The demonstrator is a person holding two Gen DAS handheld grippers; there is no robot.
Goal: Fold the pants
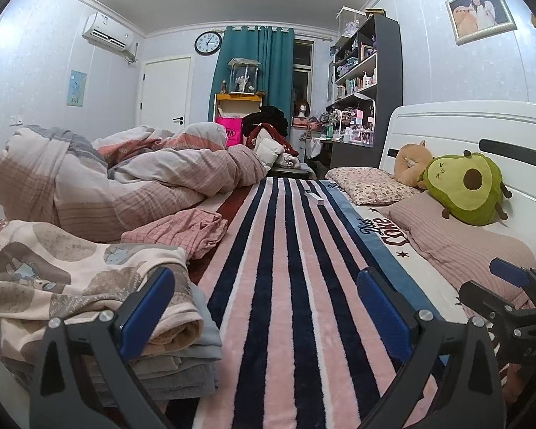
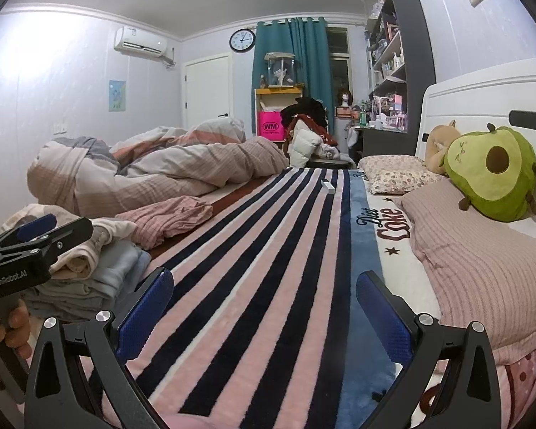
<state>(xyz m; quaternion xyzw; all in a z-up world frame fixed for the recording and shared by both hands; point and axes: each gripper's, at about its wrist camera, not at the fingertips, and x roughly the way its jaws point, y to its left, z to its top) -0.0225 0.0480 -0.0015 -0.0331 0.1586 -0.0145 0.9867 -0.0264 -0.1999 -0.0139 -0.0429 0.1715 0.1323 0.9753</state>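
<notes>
Two sets of tongs hover low over the bed (image 1: 303, 286), each spread wide apart with nothing between the blue pads. Using the striped blanket (image 2: 268, 268) as the landmark: the left tongs (image 1: 266, 307) sit above its near end, beside a stack of folded clothes (image 1: 89, 304) at the blanket's left edge, topped by a cream piece with a cartoon print. The right tongs (image 2: 264, 307) also hang over the blanket's near end, closer to the pillows. A big rumpled quilt (image 1: 107, 178) is heaped along the blanket's left side, further back. Just in front of that quilt, touching the blanket's left border, lie the pink checked pants (image 1: 178, 228), loosely crumpled and unfolded. To the blanket's right lies a ribbed pink pillow (image 2: 482, 268), with a green avocado plush (image 1: 468, 189) on it and a floral pillow (image 1: 368, 184) behind. A small white box (image 2: 328, 186) rests on the blanket far back. Whether it holds anything cannot be told.
</notes>
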